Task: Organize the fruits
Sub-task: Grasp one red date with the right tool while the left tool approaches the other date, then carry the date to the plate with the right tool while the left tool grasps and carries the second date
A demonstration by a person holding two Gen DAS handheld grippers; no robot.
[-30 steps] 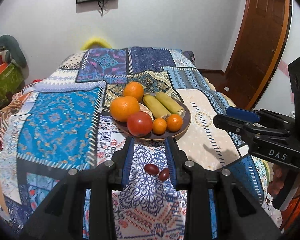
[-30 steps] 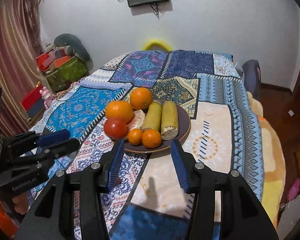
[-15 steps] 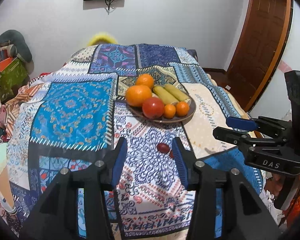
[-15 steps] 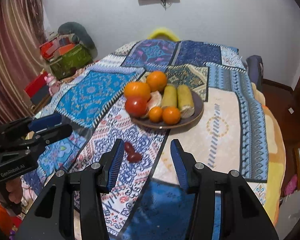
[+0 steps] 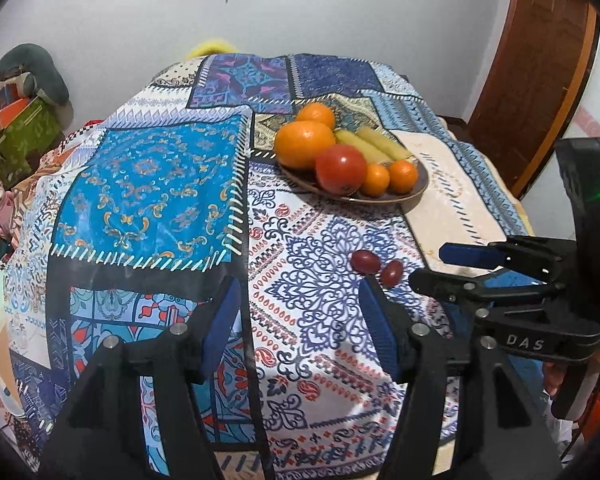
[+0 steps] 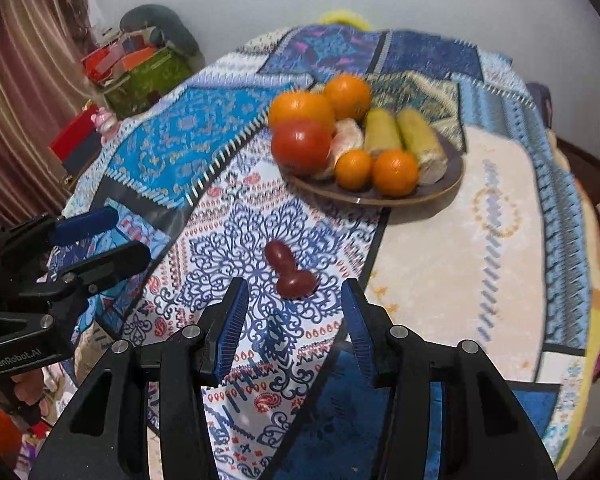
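Patchwork cloth (image 5: 148, 184) in blue, white and cream prints covers the bench in front of us, with a pale wall and a brown wooden door (image 5: 540, 60) behind it. On the far half of the cloth sits a shallow dark brown plate (image 6: 454, 168) piled with fruit: two large oranges (image 6: 300, 108), a red tomato (image 6: 300, 146), two small tangerines (image 6: 394, 172), two yellow-green bananas (image 6: 382, 132) and a pale peeled piece that we cannot identify. Nearer to us, off the plate and on the blue-and-white floral patch, lie two small dark red oval fruits (image 6: 290, 268), touching each other end to end. Our right gripper (image 6: 294, 320) hangs just short of them with its blue-padded fingers (image 6: 230, 328) spread wide and nothing between them; the nearer red fruit sits just ahead of the gap. Our left gripper (image 5: 300, 328) is likewise spread and empty over the cloth, with the red pair just beside its right finger (image 5: 380, 332). Each gripper shows at the edge of the other's view. A green box with clutter (image 6: 148, 72) stands against the wall at left.
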